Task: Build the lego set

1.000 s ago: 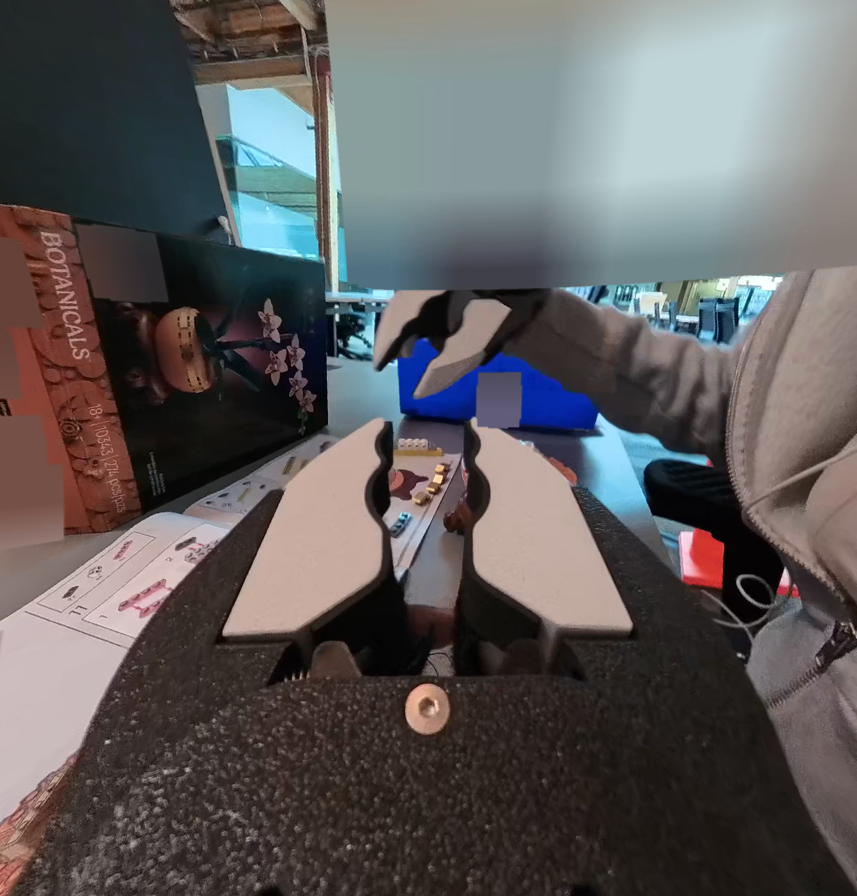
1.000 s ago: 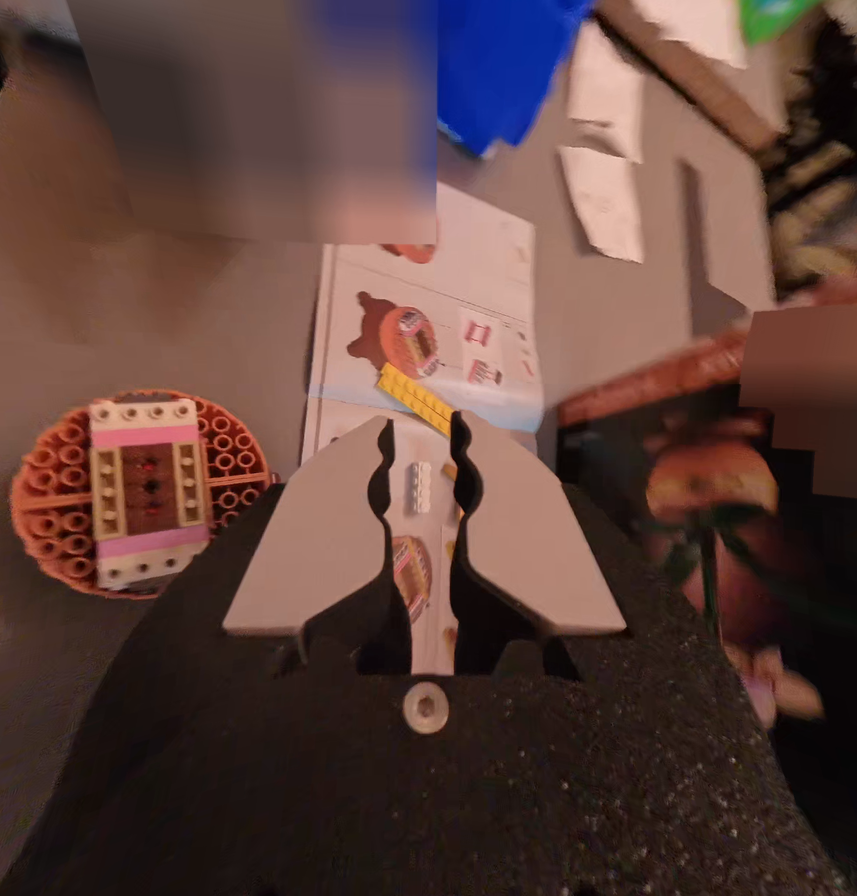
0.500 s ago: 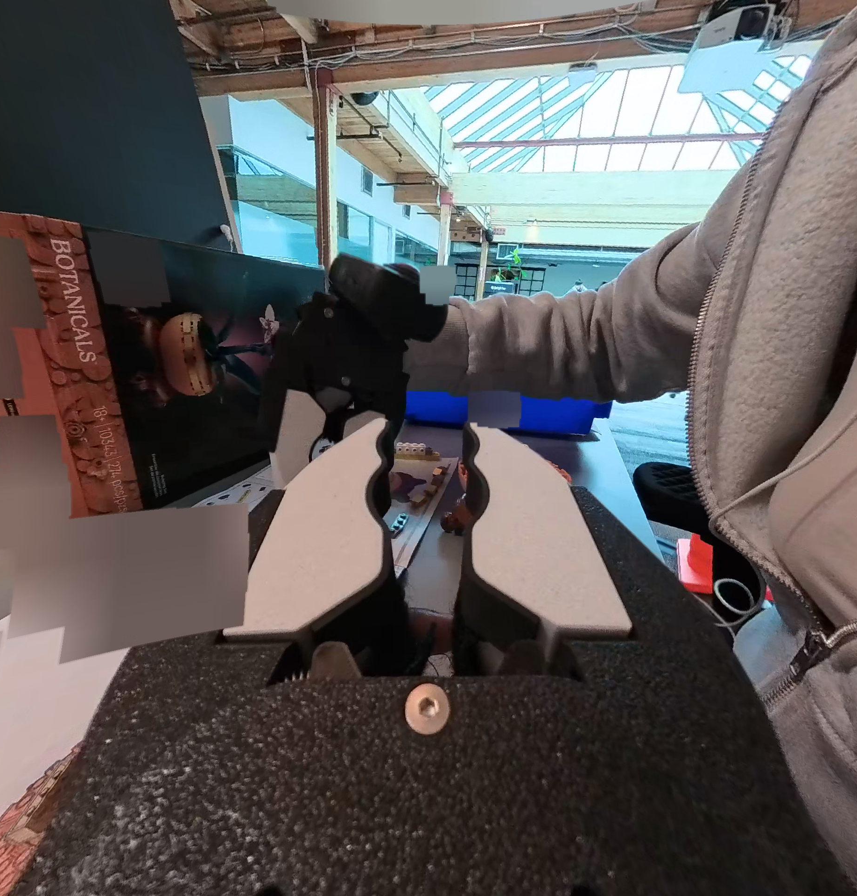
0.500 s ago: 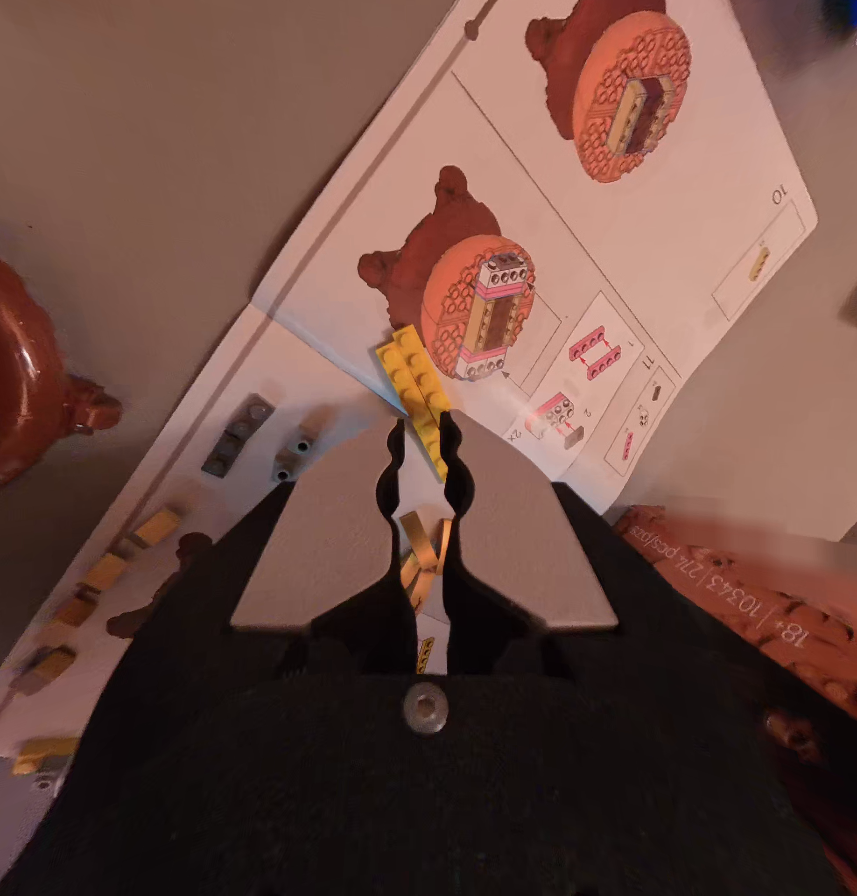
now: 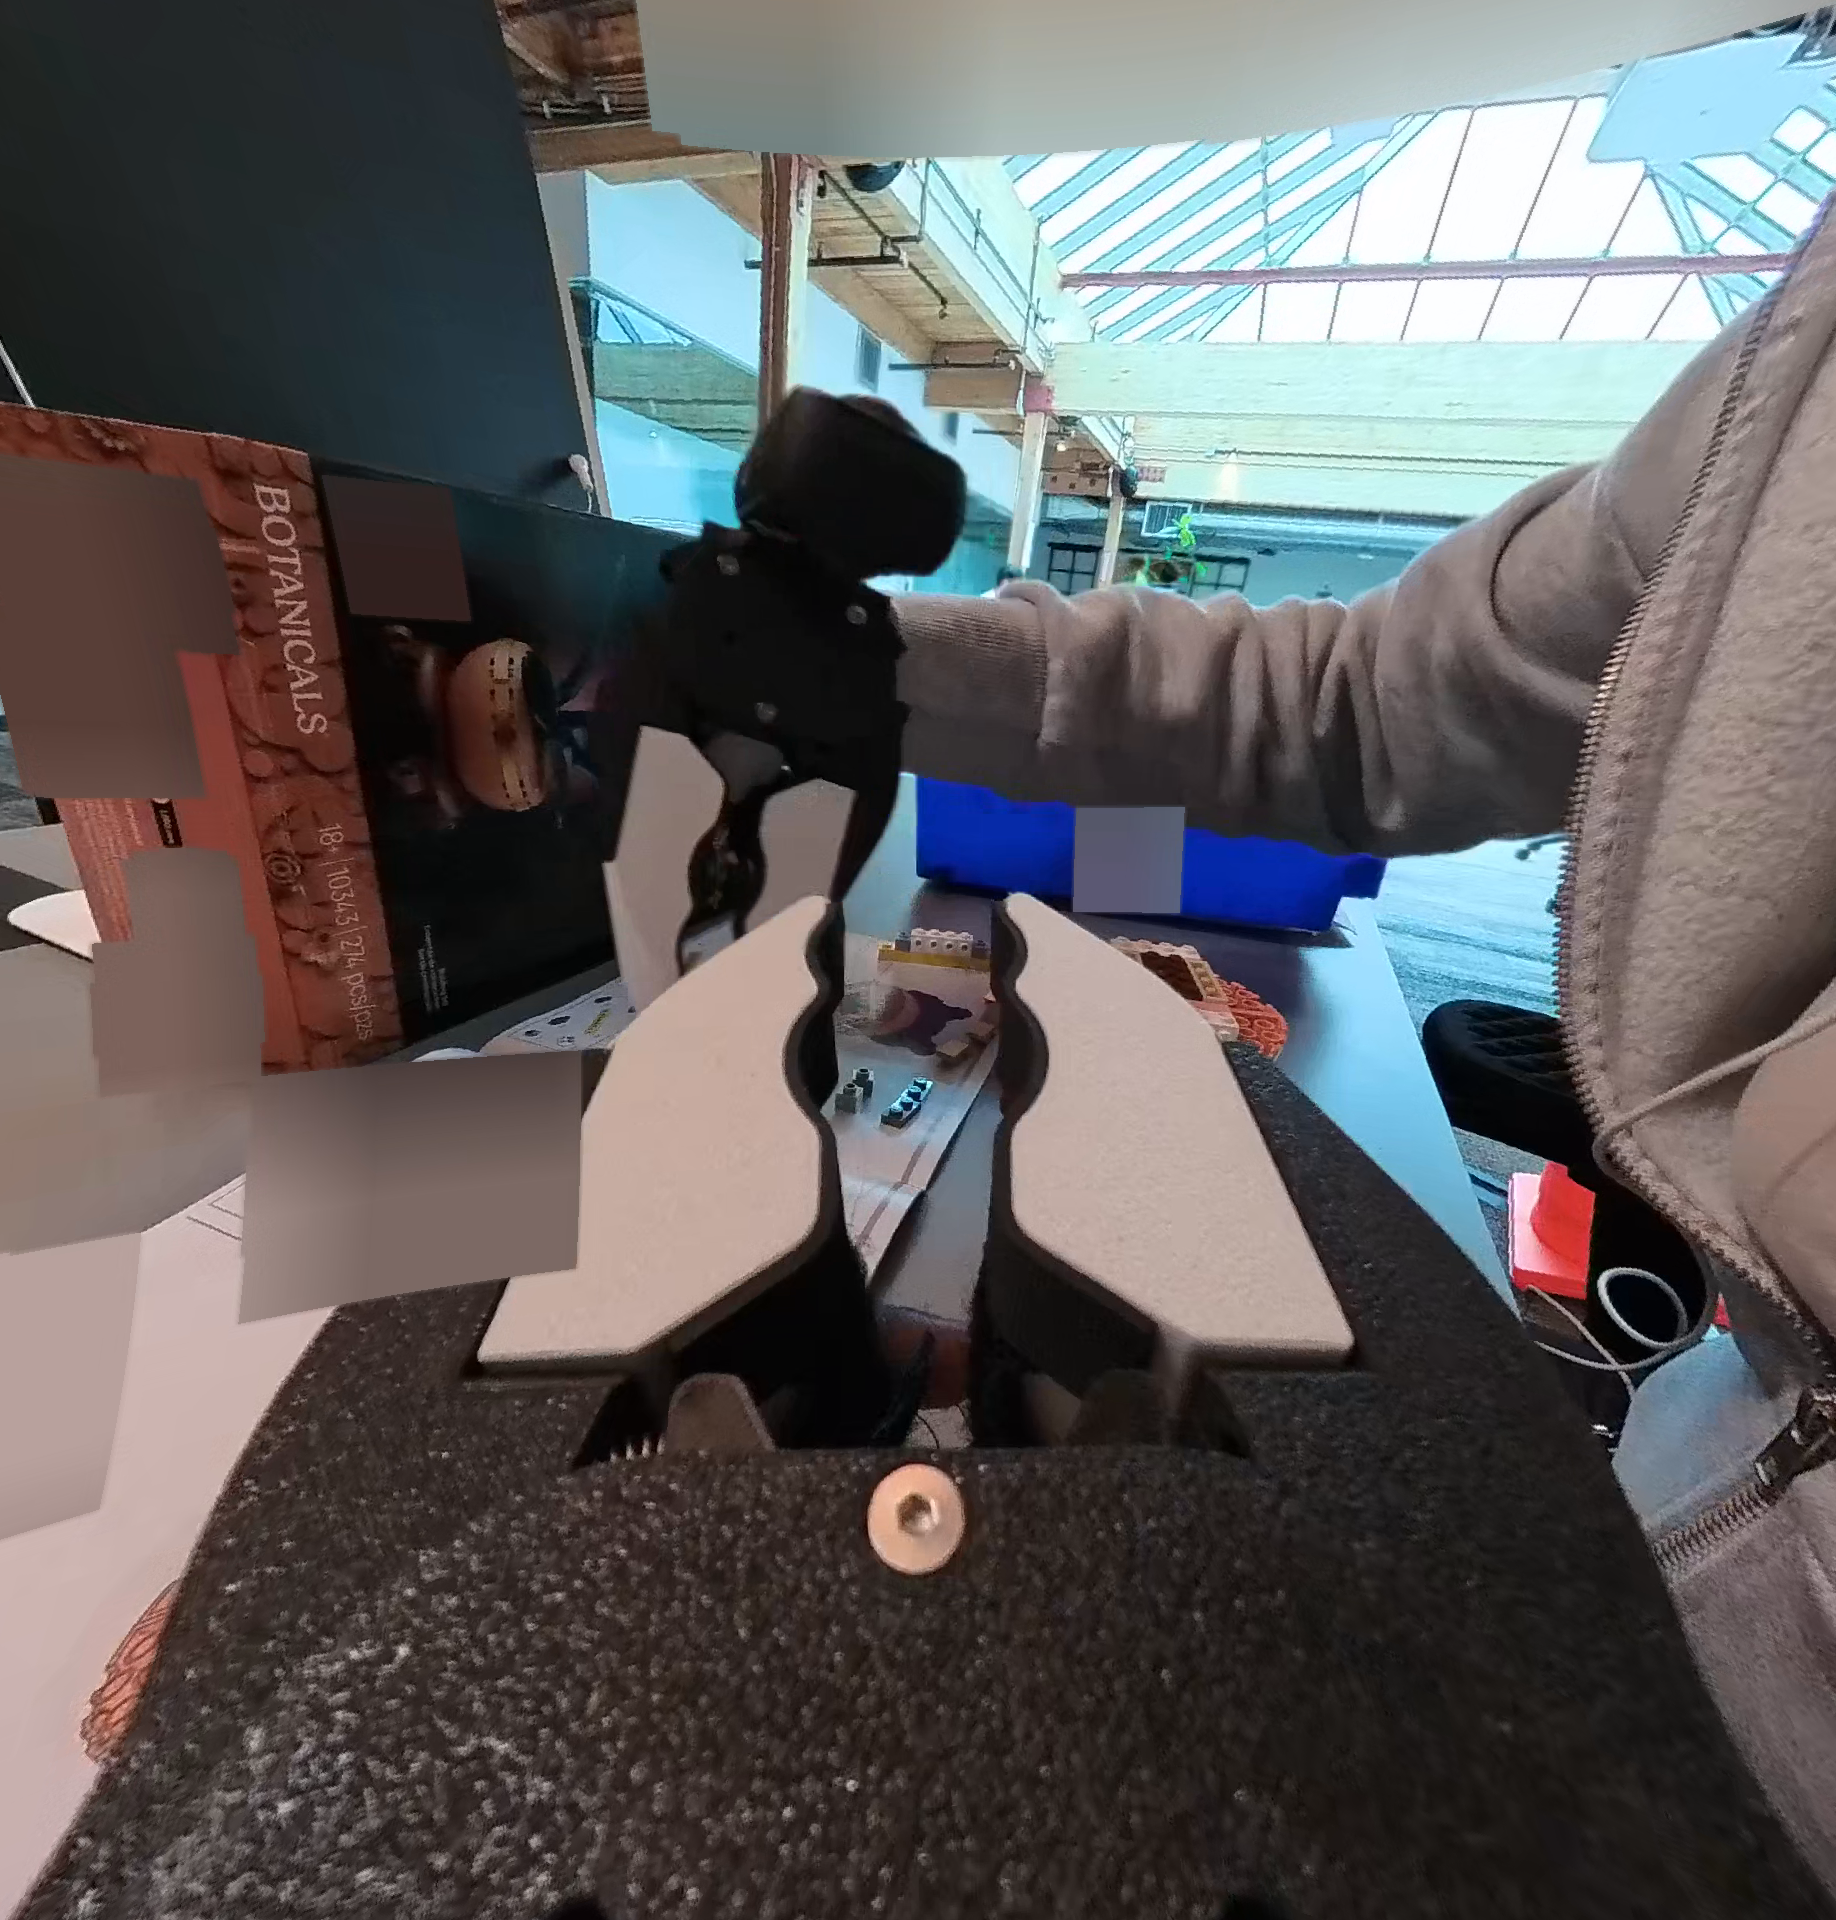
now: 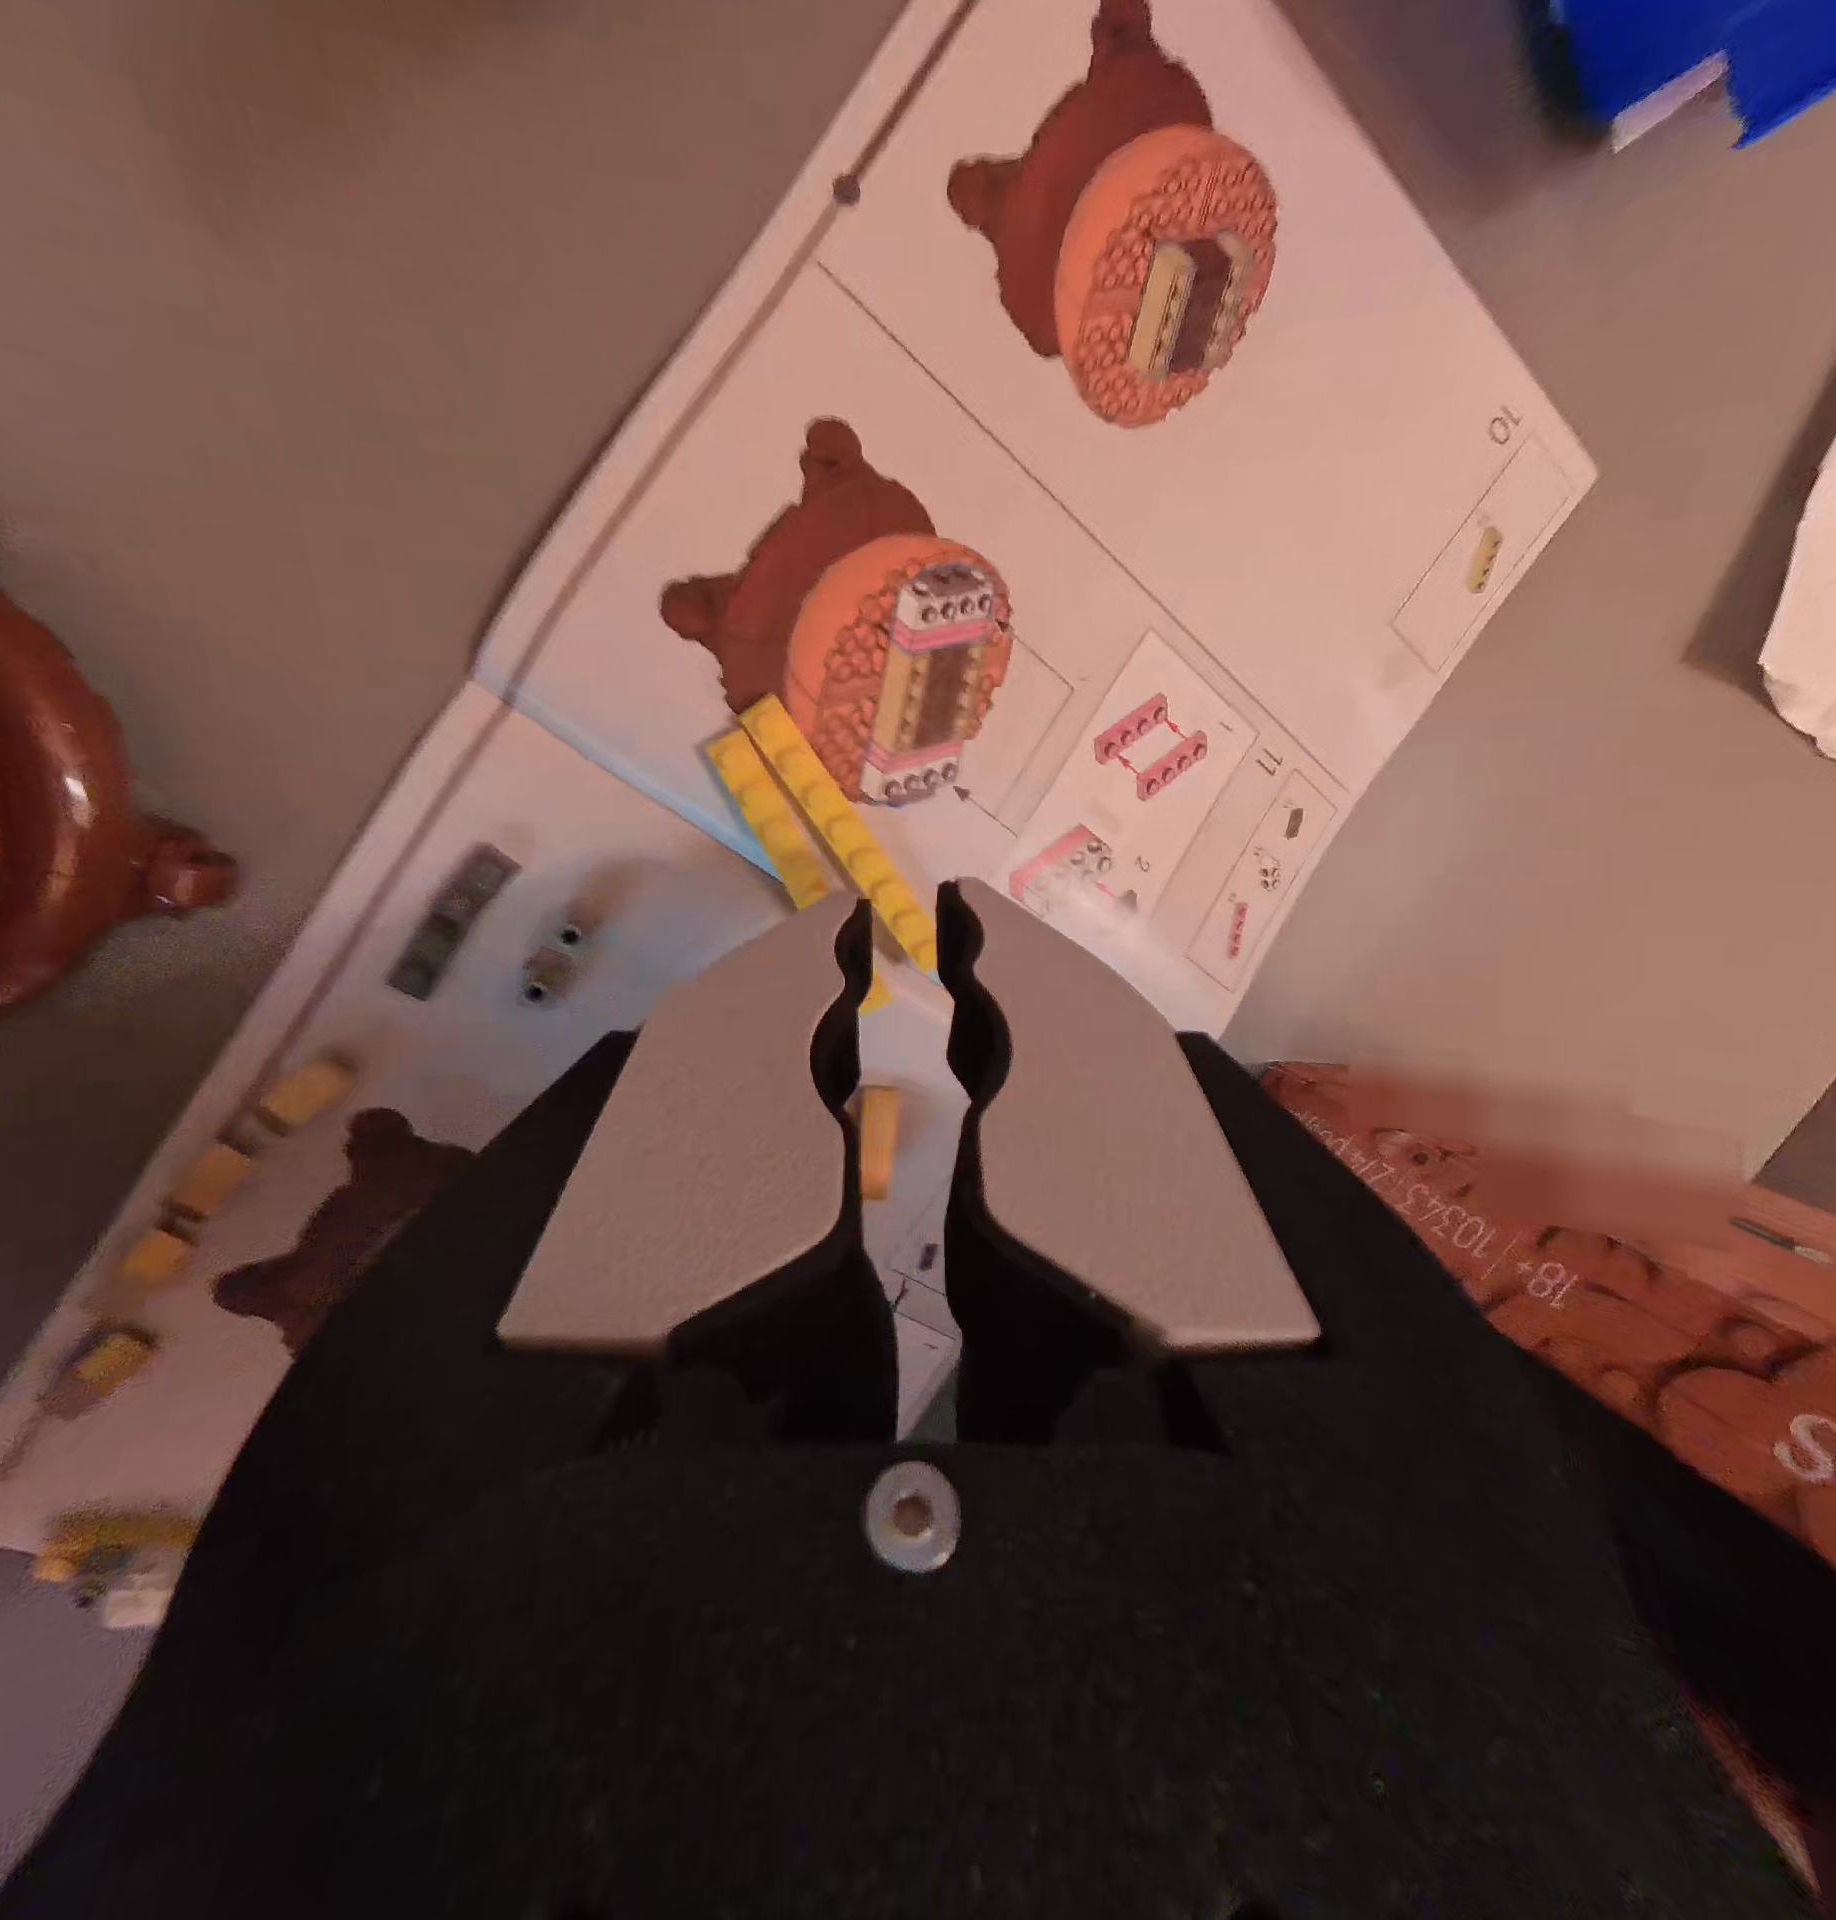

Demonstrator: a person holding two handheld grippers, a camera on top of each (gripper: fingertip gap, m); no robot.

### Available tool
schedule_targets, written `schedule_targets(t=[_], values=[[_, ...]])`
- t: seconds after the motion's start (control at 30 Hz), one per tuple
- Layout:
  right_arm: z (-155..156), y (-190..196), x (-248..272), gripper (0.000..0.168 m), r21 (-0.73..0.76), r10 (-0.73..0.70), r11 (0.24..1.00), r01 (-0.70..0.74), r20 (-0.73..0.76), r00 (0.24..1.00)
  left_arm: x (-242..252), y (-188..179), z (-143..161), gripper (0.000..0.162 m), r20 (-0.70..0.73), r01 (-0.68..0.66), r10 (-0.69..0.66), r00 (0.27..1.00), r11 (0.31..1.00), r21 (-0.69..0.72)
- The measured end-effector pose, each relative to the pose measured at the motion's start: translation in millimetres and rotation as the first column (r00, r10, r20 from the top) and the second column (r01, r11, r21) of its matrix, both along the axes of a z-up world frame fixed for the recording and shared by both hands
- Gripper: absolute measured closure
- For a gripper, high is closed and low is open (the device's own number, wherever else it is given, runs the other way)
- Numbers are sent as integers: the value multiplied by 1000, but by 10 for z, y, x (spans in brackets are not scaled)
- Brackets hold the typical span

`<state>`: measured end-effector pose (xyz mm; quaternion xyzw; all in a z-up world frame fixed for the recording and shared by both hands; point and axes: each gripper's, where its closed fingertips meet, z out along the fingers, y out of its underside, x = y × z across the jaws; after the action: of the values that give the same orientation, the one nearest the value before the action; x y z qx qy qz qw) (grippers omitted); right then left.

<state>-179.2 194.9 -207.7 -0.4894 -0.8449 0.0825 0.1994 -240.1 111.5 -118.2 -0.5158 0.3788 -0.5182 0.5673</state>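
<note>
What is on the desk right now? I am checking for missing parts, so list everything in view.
yellow plates: two, yellow, side by side on the booklet, just beyond the right gripper's fingers
instruction booklet: one, white, open on the grey table
small yellow pieces: several, along the booklet's lower left
small grey pieces: about three, on the booklet
brown round base: one, left edge
set box: one, dark and terracotta, standing
blue bin: one, far side
left gripper: open, empty
right gripper: open, empty
</note>
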Motion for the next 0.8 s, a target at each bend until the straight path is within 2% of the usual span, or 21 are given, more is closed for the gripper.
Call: schedule_targets(t=[0.17,0.3,0.4,0.53,0.67,0.8], values=[[-224,59,50,156,-10,98,995,-97,158,983,15,-35,-5,136,-10,16,-16,1000,1000,17],[-310,59,-6,157,15,144,989,-149,194,970,0,-17,-1,136,0,13,-13,1000,1000,3],[-299,26,21,161,-21,125,992,-123,211,970,-23,49,-8,136,-5,-29,29,1000,1000,-11],[44,-23,-23,161,-47,-17,999,23,116,993,-120,287,-99,130,-111,-222,224,968,974,33],[456,-307,-121,161,-71,-137,987,144,93,986,-40,215,-195,129,-219,-199,226,949,970,139],[606,-635,-274,161,-85,-176,979,185,102,979,68,111,-196,133,-242,-178,223,944,965,194]])
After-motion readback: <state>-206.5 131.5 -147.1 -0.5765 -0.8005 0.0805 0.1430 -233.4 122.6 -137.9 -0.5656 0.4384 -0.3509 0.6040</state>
